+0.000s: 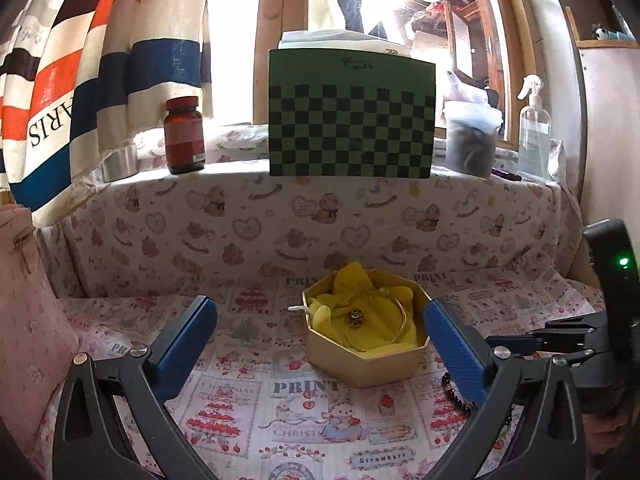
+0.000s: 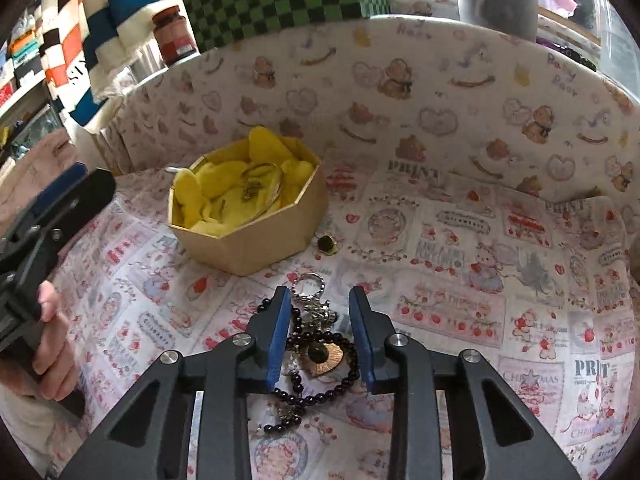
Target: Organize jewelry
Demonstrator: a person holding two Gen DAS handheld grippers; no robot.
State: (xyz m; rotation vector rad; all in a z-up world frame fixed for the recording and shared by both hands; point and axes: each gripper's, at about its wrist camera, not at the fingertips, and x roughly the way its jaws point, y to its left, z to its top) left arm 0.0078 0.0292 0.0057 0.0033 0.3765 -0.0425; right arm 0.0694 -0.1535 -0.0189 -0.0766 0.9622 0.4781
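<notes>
Your left claw (image 1: 320,340) is spread wide with nothing in it. It sits low over the table (image 1: 248,400) with the pink printed cloth, and the gold eight-sided cardboard box (image 1: 366,364) stands just ahead, between its blue fingers. Inside the box, a thin gold bangle (image 1: 394,316) and a small dark charm (image 1: 355,317) lie on yellow cloth.

Your right claw (image 2: 320,312) is partly spread and grips nothing. The black bead string (image 2: 320,390) and a round gold pendant (image 2: 322,356) lie on the table between its fingers. A silver ring chain (image 2: 310,292) lies just past them. A small dark earring (image 2: 327,243) lies beside the box.
</notes>
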